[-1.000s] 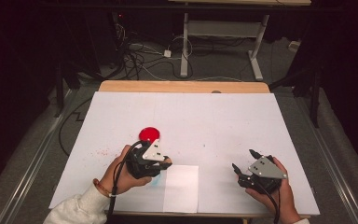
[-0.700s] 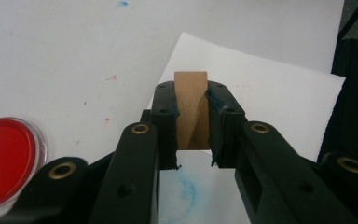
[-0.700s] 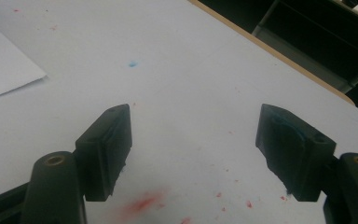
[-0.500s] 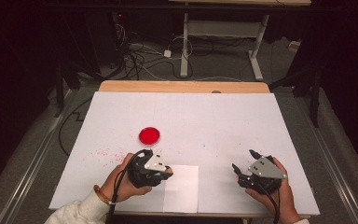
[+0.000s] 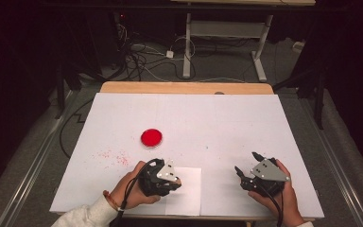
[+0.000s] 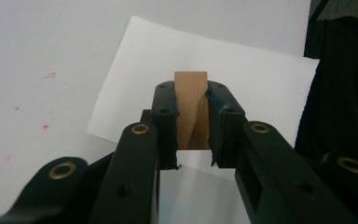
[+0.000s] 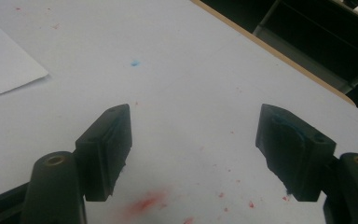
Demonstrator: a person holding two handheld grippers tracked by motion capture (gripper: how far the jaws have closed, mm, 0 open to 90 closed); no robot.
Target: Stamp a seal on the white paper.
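My left gripper (image 6: 191, 93) is shut on a small light-brown wooden block (image 6: 191, 109), clamped upright between the jaws. It hangs over a white paper sheet (image 6: 261, 79). In the high view the left gripper (image 5: 174, 179) is at the paper sheet's (image 5: 189, 191) left edge, near the table's front. A round red disc (image 5: 151, 137) lies on the white table farther back. My right gripper (image 5: 246, 161) rests at the front right, and in its own view the right gripper (image 7: 196, 135) stands wide open with nothing between the jaws.
Red specks (image 5: 111, 155) dot the white table cover (image 5: 217, 123) left of the paper, and a red smear (image 7: 144, 203) lies under the right gripper. A wooden table edge (image 5: 184, 88) runs along the back. Cables and a desk frame (image 5: 189, 42) are on the floor beyond.
My left gripper has drawn back from beside the red disc toward the table's front and now sits over the paper's edge. The right gripper has stayed put.
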